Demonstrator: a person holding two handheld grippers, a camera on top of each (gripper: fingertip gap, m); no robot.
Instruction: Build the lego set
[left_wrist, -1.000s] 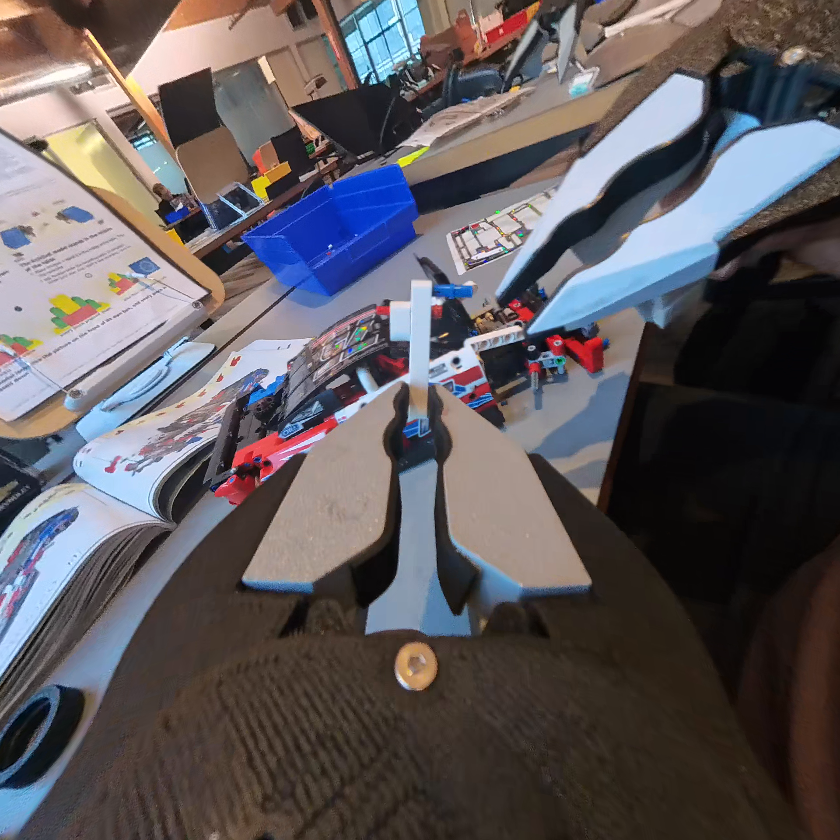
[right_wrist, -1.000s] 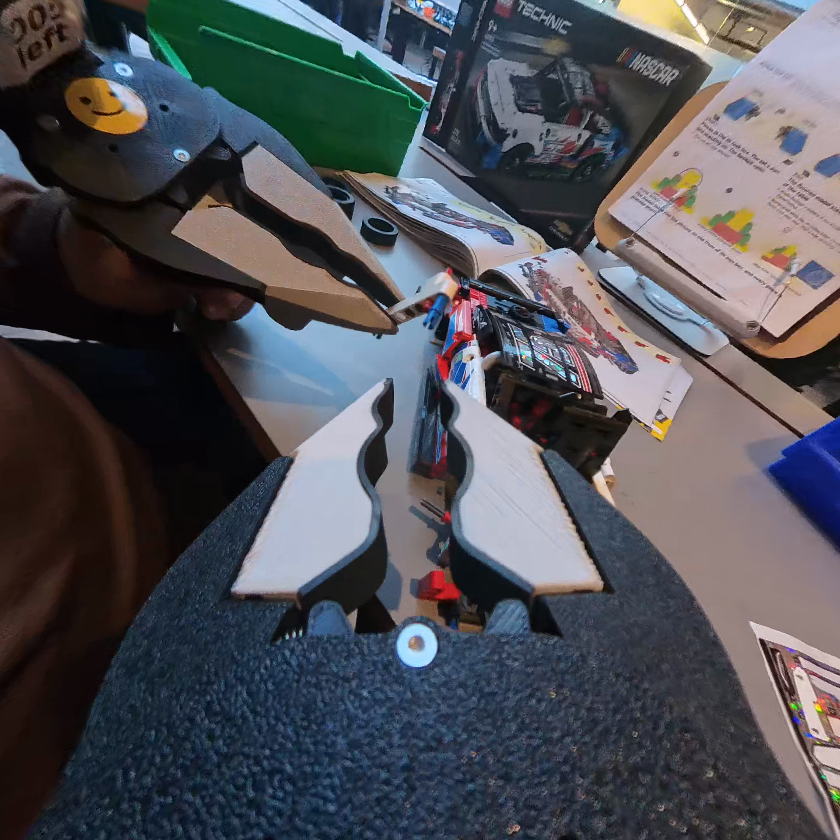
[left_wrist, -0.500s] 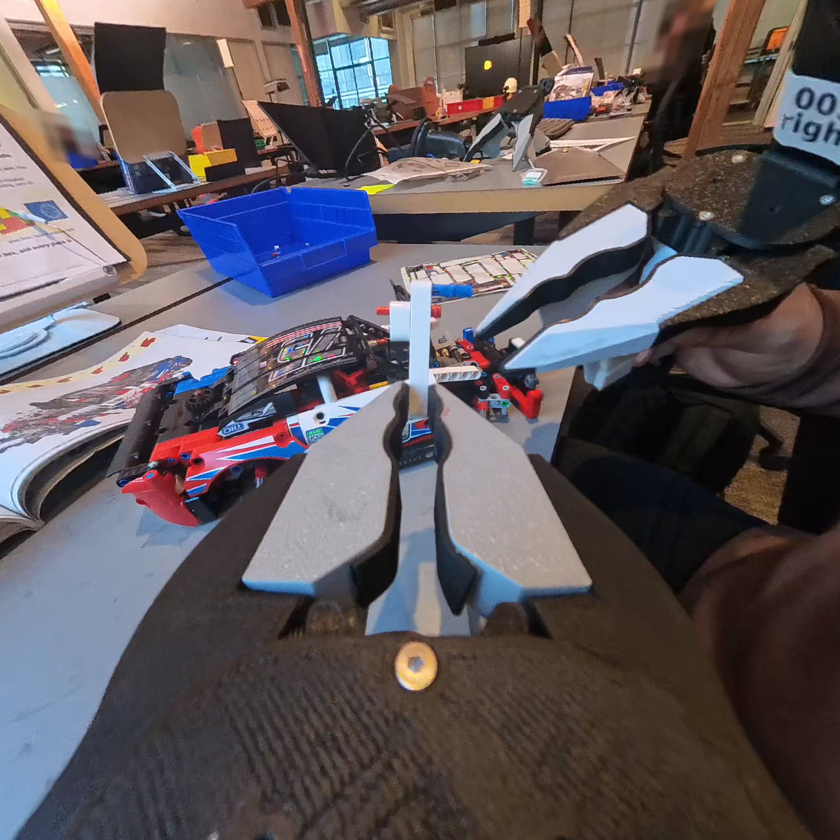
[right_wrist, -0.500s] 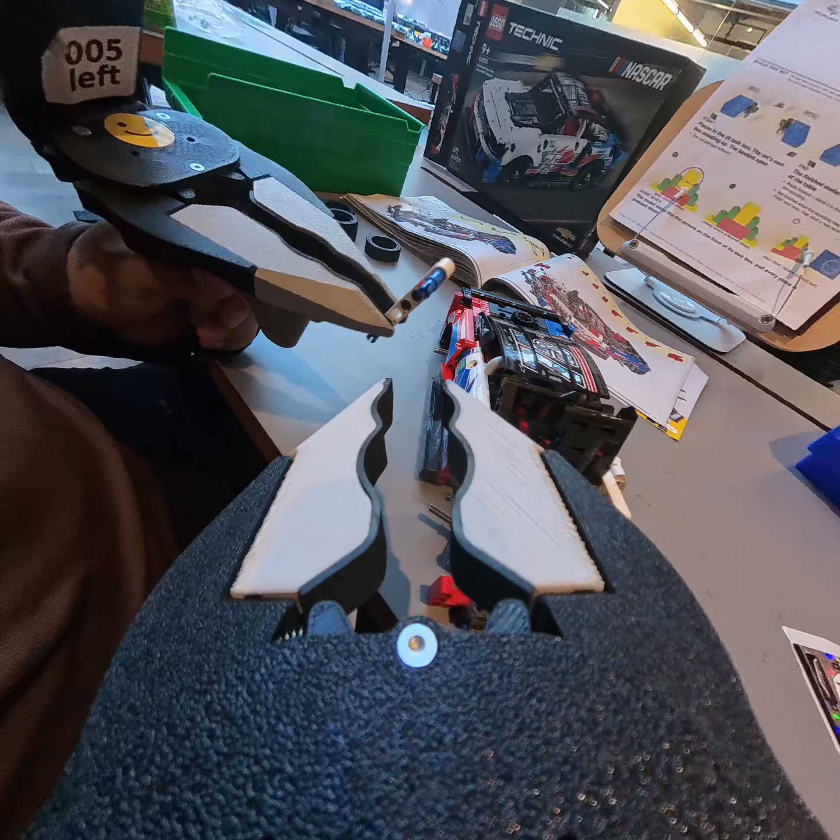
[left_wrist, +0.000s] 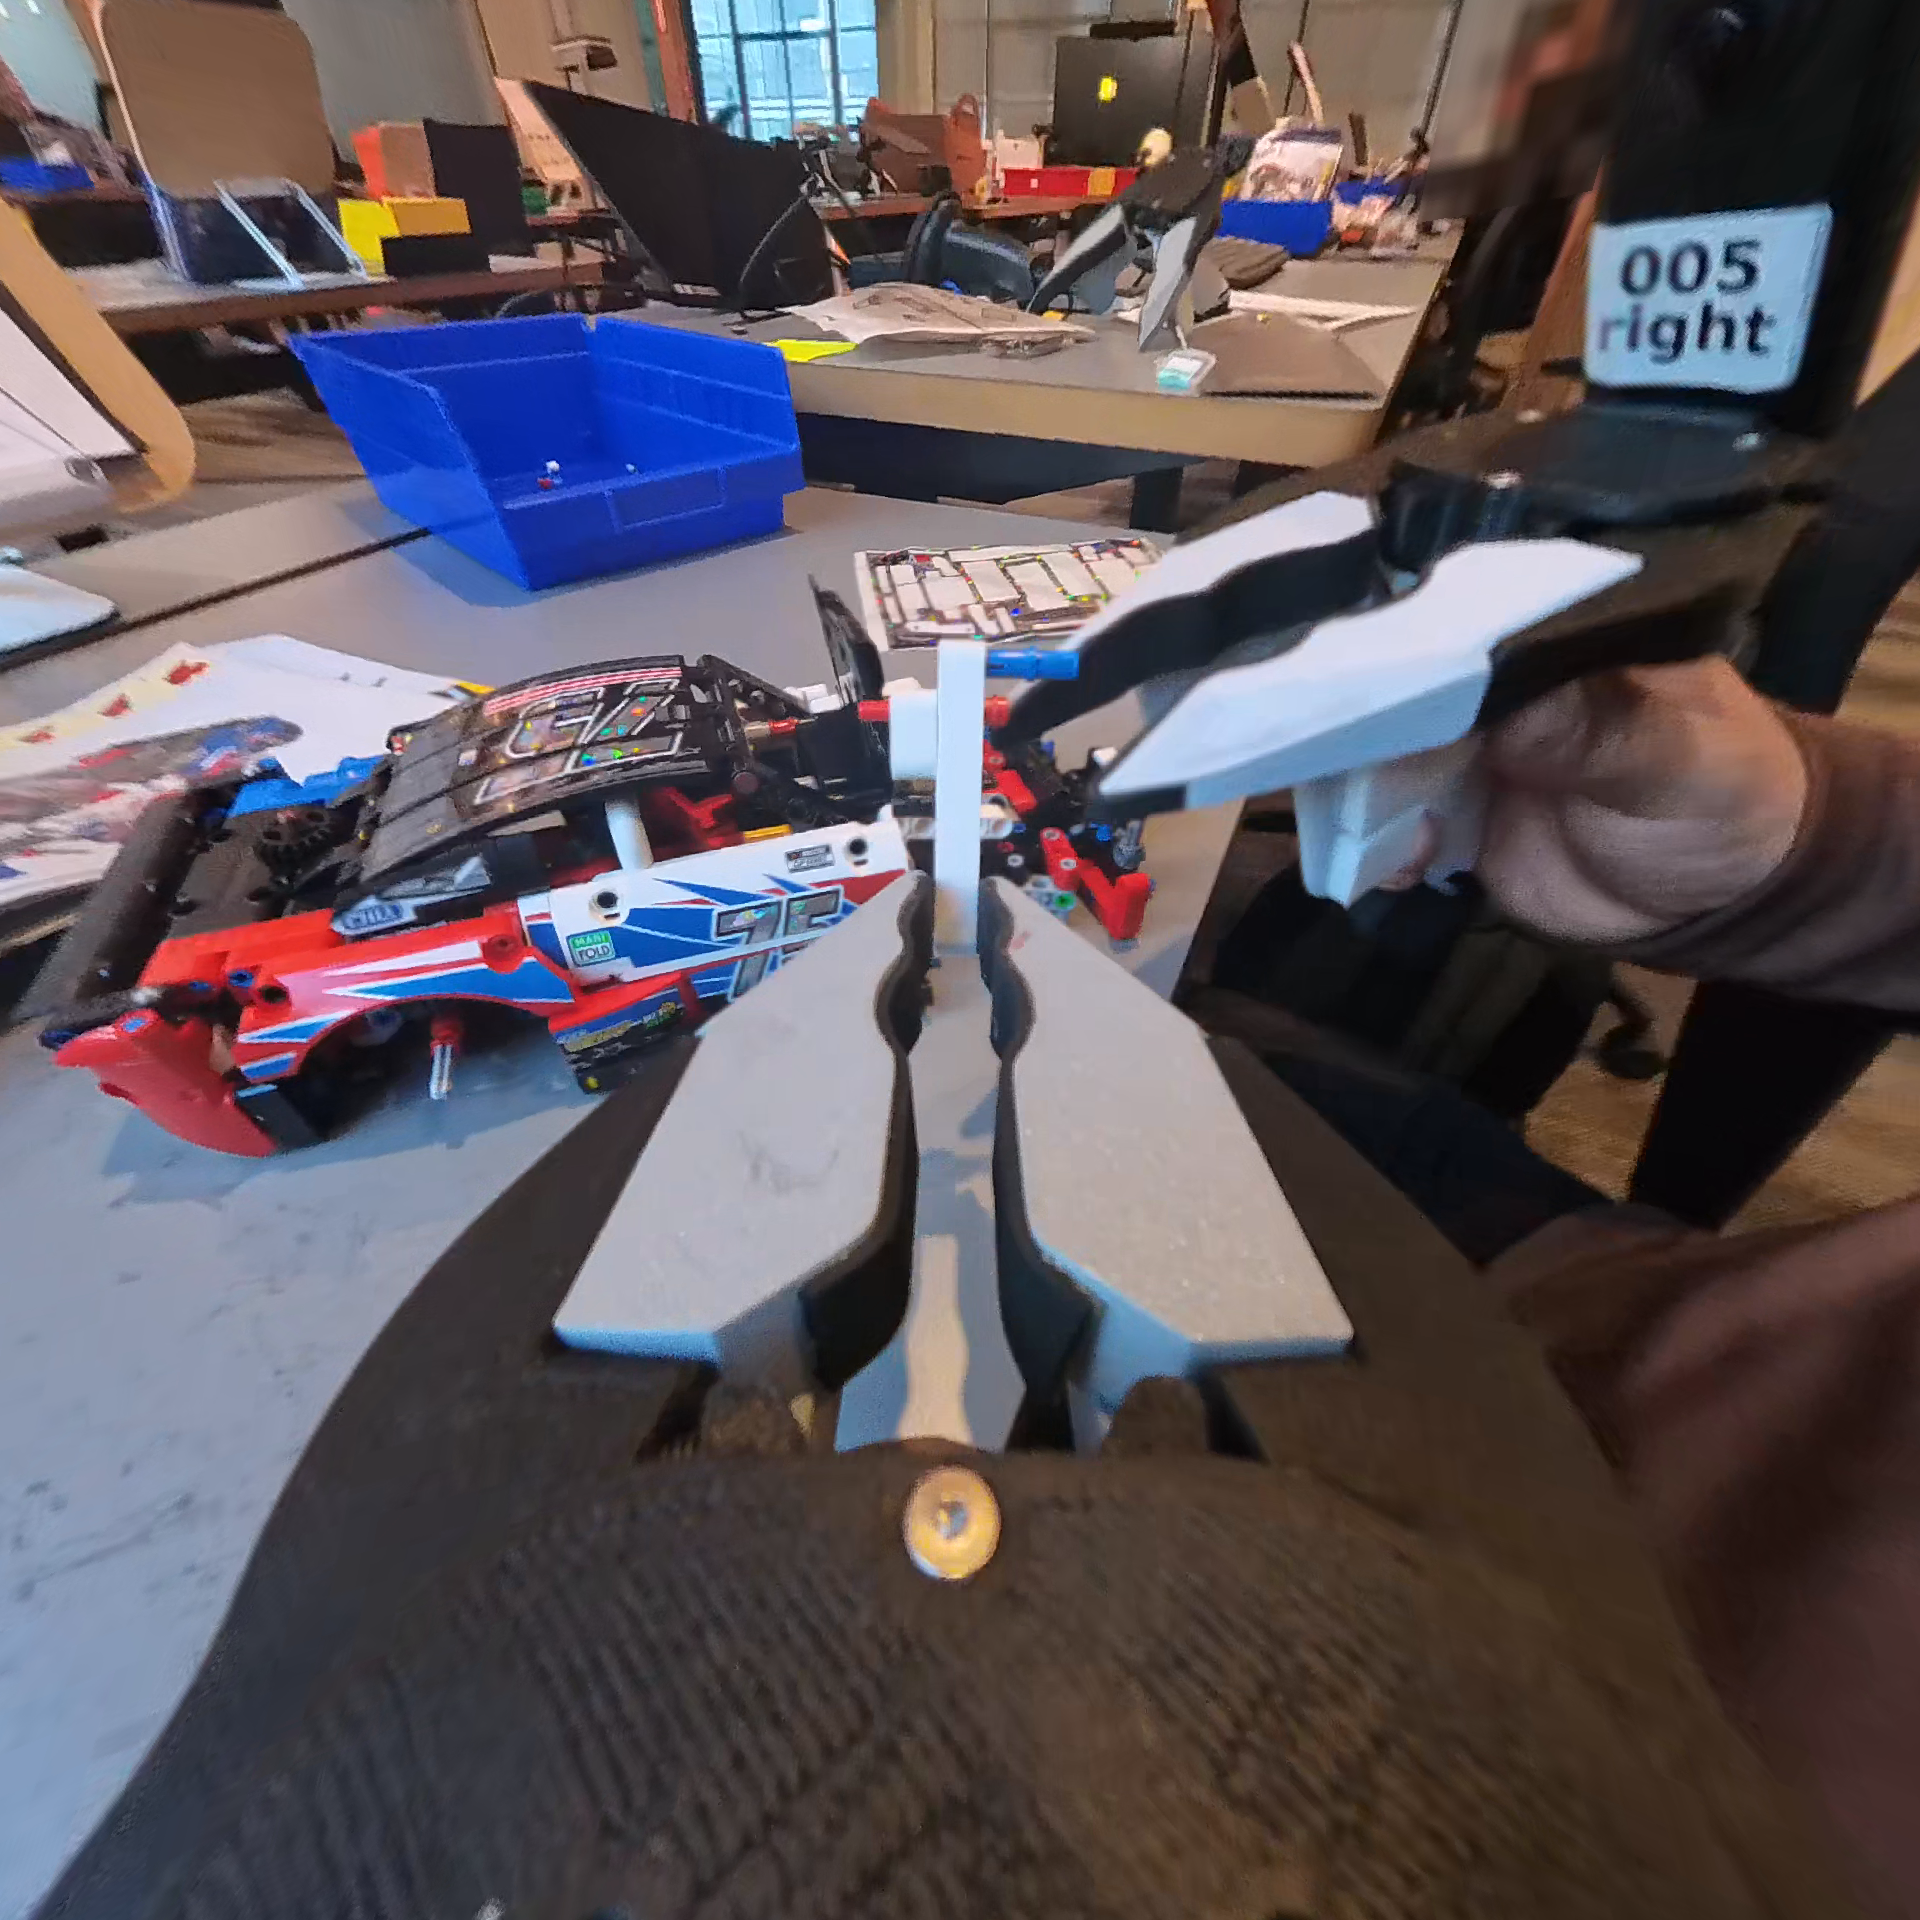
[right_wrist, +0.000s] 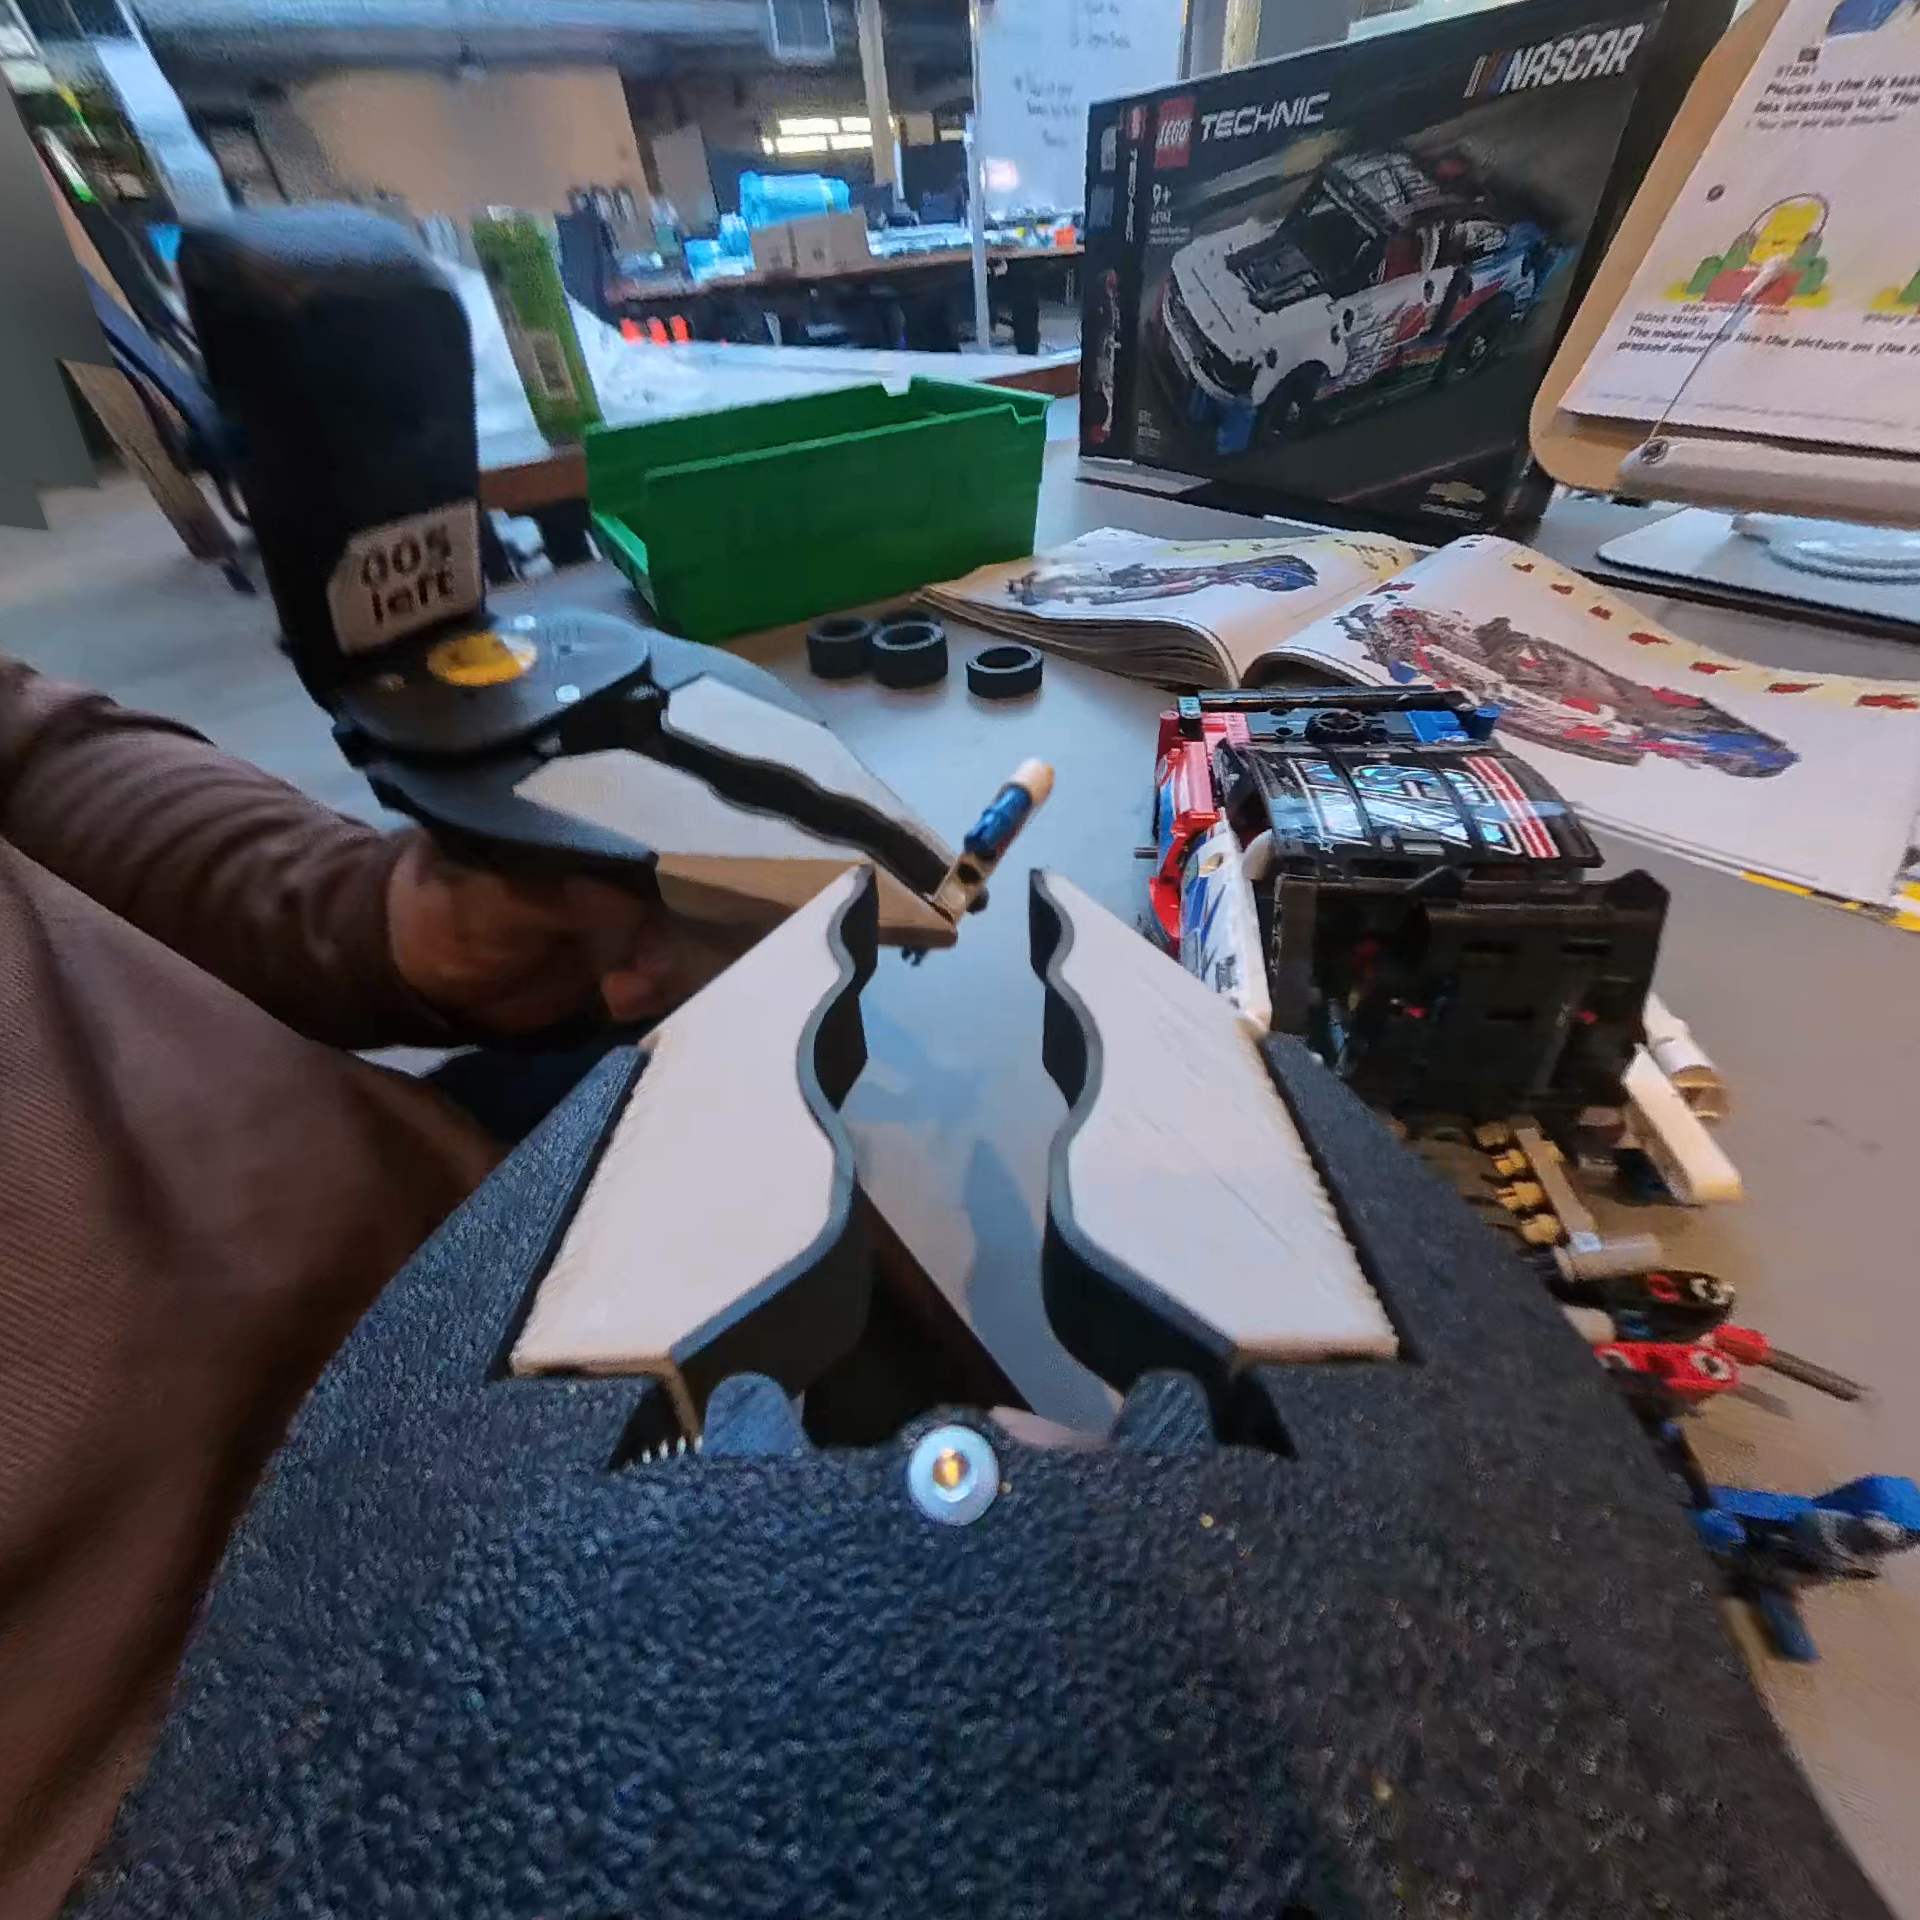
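My left gripper (left_wrist: 951, 906) is shut on the foot of a white lego beam (left_wrist: 957, 769), which stands upright with a blue pin (left_wrist: 1031, 660) sticking out sideways at its top. My right gripper (right_wrist: 948, 891) is open and empty. In the left wrist view it (left_wrist: 1055, 748) comes in from the right, fingertips just beside the pin and the beam's top. In the right wrist view the left gripper (right_wrist: 940, 906) holds the beam with its pin (right_wrist: 1000, 821) right at my right fingertips. The red, white and blue lego car (left_wrist: 499, 862) lies on the grey table (left_wrist: 208, 1299), also in the right wrist view (right_wrist: 1392, 883).
Loose red and black parts (left_wrist: 1091, 878) lie behind the car, more (right_wrist: 1662, 1351) at right. A sticker sheet (left_wrist: 997, 592) and blue bin (left_wrist: 561, 436) stand beyond. A green bin (right_wrist: 821, 499), black tyres (right_wrist: 899, 649), open manual (right_wrist: 1351, 623) and set box (right_wrist: 1351, 249) are far off. My left and right fingertips are right by each other.
Both grippers have swung level and come together. The right gripper's tips have closed in on the blue pin and its jaws have opened wider. The left still holds the beam.
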